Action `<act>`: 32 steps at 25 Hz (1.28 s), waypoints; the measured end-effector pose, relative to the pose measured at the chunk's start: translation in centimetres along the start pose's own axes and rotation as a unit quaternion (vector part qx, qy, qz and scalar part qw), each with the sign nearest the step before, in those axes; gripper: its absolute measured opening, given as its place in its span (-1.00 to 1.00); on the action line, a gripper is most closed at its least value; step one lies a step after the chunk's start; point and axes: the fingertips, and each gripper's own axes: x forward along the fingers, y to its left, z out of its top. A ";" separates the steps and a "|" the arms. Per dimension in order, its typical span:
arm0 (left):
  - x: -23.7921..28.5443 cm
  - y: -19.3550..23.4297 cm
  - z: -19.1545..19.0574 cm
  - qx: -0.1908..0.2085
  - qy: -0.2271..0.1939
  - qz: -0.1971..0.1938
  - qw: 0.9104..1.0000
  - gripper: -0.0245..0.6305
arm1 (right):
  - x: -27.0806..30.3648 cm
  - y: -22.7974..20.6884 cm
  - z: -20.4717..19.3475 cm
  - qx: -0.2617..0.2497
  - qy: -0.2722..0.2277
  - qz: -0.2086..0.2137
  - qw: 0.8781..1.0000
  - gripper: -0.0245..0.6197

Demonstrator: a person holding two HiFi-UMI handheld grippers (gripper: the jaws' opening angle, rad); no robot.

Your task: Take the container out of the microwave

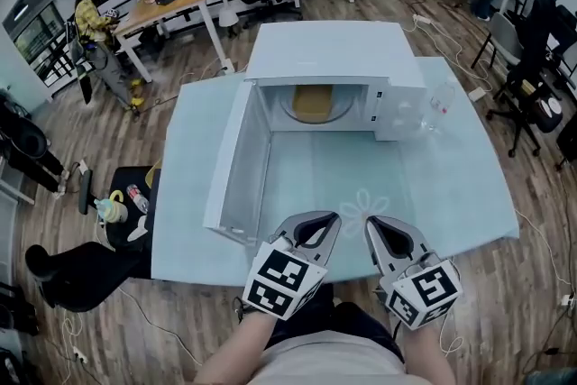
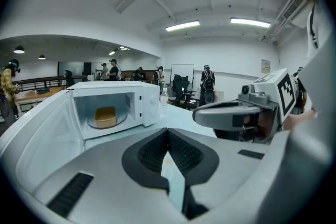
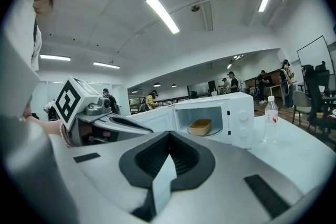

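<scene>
A white microwave (image 1: 335,72) stands at the far side of the pale blue table (image 1: 451,194), its door (image 1: 236,165) swung wide open to the left. A tan container (image 1: 313,103) sits on the turntable inside; it shows too in the left gripper view (image 2: 105,117) and the right gripper view (image 3: 200,126). My left gripper (image 1: 329,221) and right gripper (image 1: 372,224) hover side by side over the table's near edge, well short of the microwave. Both point toward it. The left gripper's jaws (image 2: 168,131) are shut on nothing, and so are the right gripper's (image 3: 169,135).
A clear plastic bottle (image 1: 439,104) stands on the table just right of the microwave. The open door reaches out over the table's left half. A low black stand (image 1: 122,207) with small items sits off the table's left side. Office chairs, desks and people fill the room behind.
</scene>
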 end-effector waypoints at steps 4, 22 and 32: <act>1.4 1.8 -0.1 -0.001 0.011 -0.007 1.000 -0.88 | 2.3 -0.6 -0.2 0.005 0.008 0.001 1.000 -0.90; 7.4 9.5 -0.1 -0.031 0.034 -0.049 0.998 -0.88 | 14.4 -4.4 0.9 -0.004 0.066 0.015 0.998 -0.89; 7.8 13.9 -1.6 -0.094 0.023 -0.031 0.995 -0.88 | 18.8 -5.0 0.1 -0.026 0.105 0.028 0.994 -0.90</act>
